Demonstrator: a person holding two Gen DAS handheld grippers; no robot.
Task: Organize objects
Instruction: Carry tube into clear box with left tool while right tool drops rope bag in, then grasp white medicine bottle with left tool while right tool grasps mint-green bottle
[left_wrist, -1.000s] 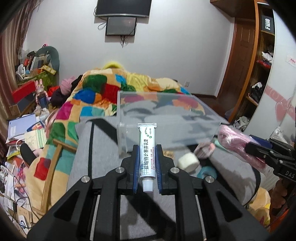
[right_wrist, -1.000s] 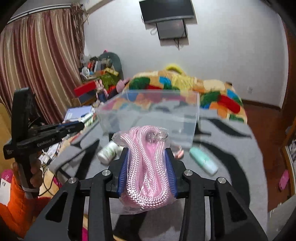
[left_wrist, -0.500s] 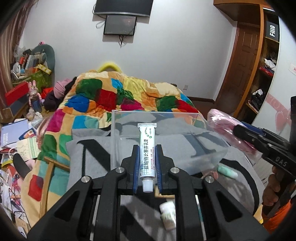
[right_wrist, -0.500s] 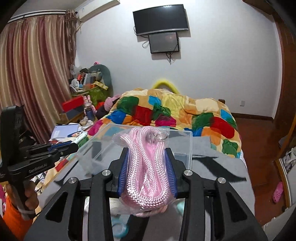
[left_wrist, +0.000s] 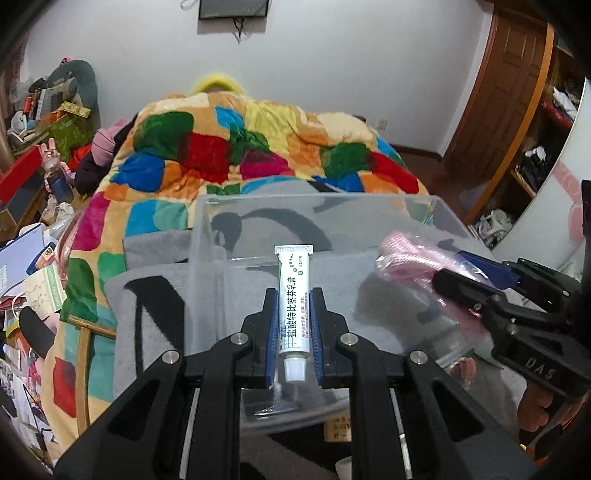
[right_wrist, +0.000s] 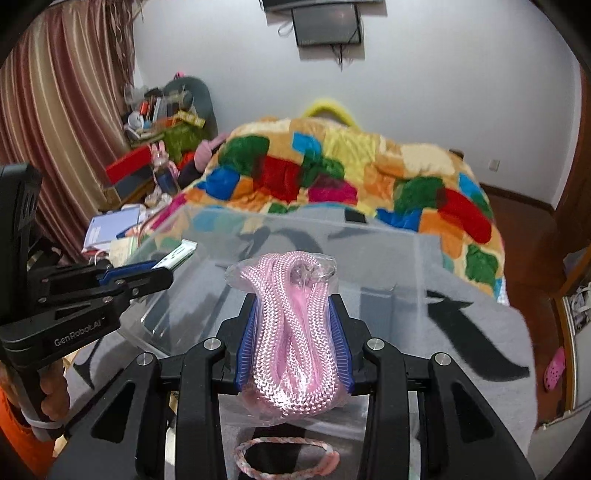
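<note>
Left wrist: tube (left_wrist: 293, 308) between gripper (left_wrist: 293, 332) pads.

Room light even and soft, moderately bright; source not in view. White wall (left_wrist: 369, 74) evenly lit, dimming toward the corners. Shadows faint and diffuse. Both views show strong fisheye bending: door frame (left_wrist: 517, 122) and curtain (right_wrist: 62, 110) curve, black vignette at all corners. Clear box (left_wrist: 332, 221) carries pale reflections and haze on its walls, blurring the blanket (right_wrist: 351, 177) pattern seen through it. Small glints on the rope bag (right_wrist: 295, 325) plastic. Tube (left_wrist: 293, 306) print sharp. Far clutter soft; slight blur in right view's background.
</note>
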